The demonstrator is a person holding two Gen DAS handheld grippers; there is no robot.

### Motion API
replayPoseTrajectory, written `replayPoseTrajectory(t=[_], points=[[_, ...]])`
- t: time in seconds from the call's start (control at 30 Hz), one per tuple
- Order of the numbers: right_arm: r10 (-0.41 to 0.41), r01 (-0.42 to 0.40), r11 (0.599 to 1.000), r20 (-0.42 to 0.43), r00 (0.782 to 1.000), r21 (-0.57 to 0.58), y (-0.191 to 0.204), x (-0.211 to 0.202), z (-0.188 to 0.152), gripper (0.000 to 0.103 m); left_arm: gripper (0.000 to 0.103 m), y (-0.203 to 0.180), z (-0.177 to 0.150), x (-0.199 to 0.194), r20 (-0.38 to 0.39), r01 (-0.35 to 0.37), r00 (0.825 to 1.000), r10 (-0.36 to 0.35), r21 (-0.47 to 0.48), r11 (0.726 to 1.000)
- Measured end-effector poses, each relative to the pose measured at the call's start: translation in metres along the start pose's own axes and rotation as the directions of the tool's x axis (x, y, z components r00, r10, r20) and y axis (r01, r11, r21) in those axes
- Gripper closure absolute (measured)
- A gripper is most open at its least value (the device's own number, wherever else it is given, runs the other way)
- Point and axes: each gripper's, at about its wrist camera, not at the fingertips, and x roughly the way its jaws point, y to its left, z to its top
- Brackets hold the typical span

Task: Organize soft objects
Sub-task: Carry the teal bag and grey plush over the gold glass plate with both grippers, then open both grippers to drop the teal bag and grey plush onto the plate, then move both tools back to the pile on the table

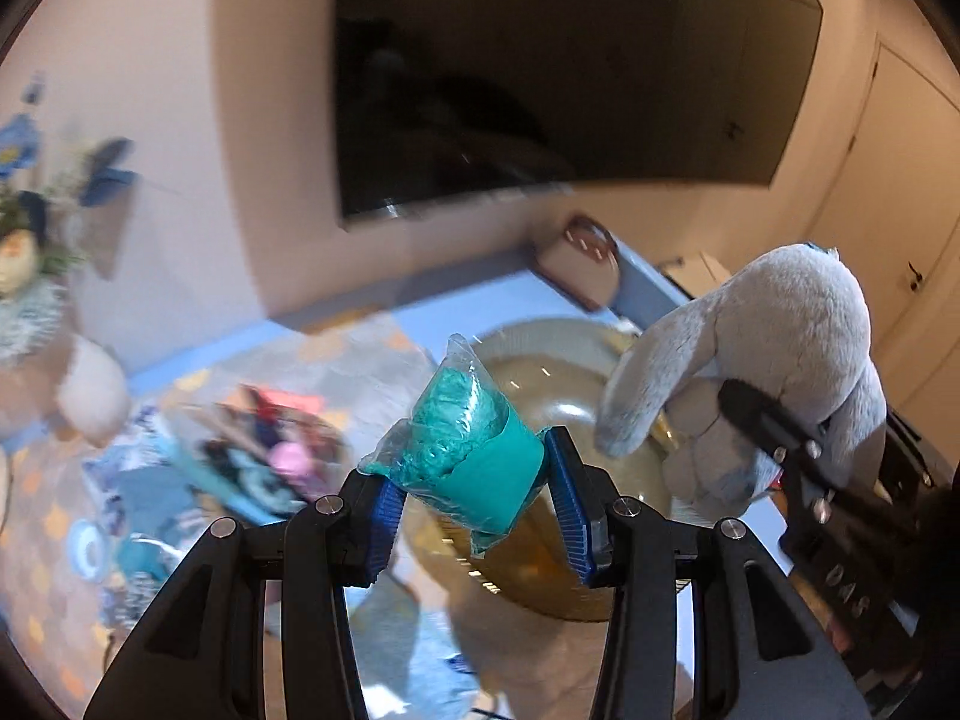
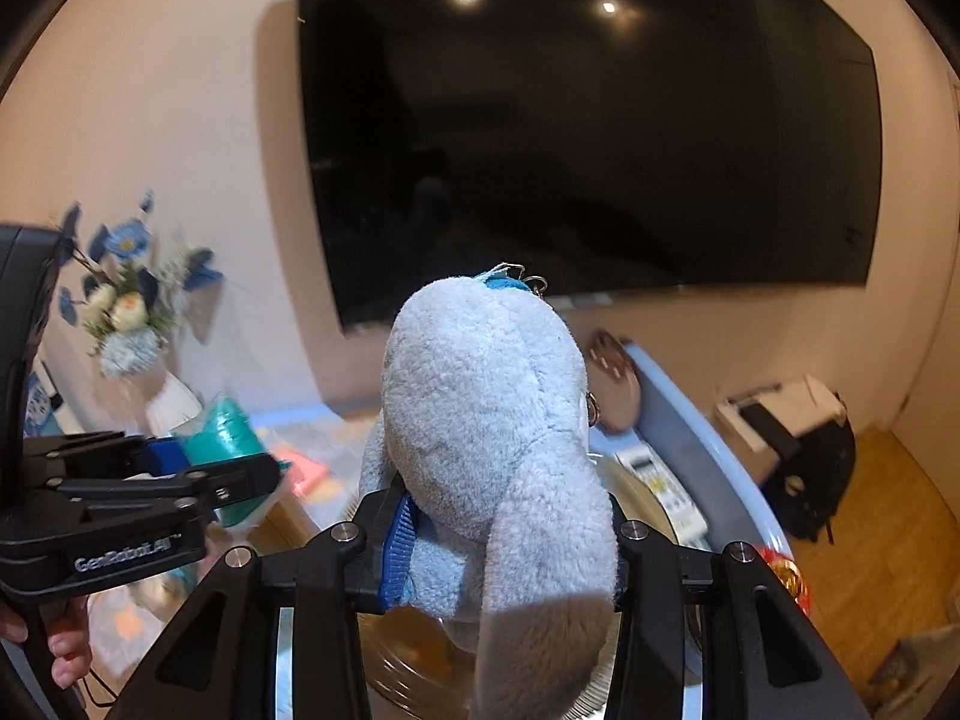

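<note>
My left gripper (image 1: pixel 474 498) is shut on a clear bag of teal fluffy stuff with a teal band (image 1: pixel 474 450), held up over a round amber glass bowl (image 1: pixel 540 372). My right gripper (image 2: pixel 510 540) is shut on a grey plush toy (image 2: pixel 486 420) with a long floppy ear and a small metal ring at its top. In the left wrist view the same plush toy (image 1: pixel 780 372) hangs at the right with the right gripper's black finger (image 1: pixel 774 426) across it. The right wrist view shows the left gripper (image 2: pixel 198 474) at the left with the teal bag (image 2: pixel 225 432) in it.
A blurred heap of soft things (image 1: pixel 240 456) lies on the patterned cloth at the left. A large dark TV (image 2: pixel 588 138) hangs on the wall. A flower vase (image 2: pixel 129 312) stands at the left. A remote (image 2: pixel 660 480) and a round clock (image 2: pixel 612 384) lie by the table's blue edge. A black backpack (image 2: pixel 810 480) sits on the wooden floor.
</note>
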Motion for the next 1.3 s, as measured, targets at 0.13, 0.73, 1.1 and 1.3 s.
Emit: replayPoseTrajectory(t=[0.13, 0.73, 1.1, 1.3], points=[[-0.022, 0.024, 1.000, -0.085, 0.996, 0.017, -0.009, 0.020, -0.016, 0.061, 0.061, -0.018, -0.003, 0.034, -0.064, 0.005, 0.998, -0.002, 0.044, 0.999], [-0.044, 0.058, 0.995, -0.162, 0.986, 0.080, -0.022, 0.043, -0.038, 0.039, 0.051, -0.021, -0.019, 0.050, -0.110, 0.023, 0.994, -0.018, 0.046, 0.999], [0.039, -0.042, 0.997, 0.049, 0.998, 0.072, 0.008, -0.001, 0.004, 0.027, 0.018, 0.035, -0.018, -0.034, 0.106, 0.160, 0.984, -0.146, -0.139, 0.977], [0.108, -0.113, 0.994, 0.207, 0.972, 0.012, 0.031, -0.043, 0.035, 0.011, 0.017, 0.097, -0.040, -0.104, 0.231, 0.094, 0.972, -0.035, -0.249, 0.964]])
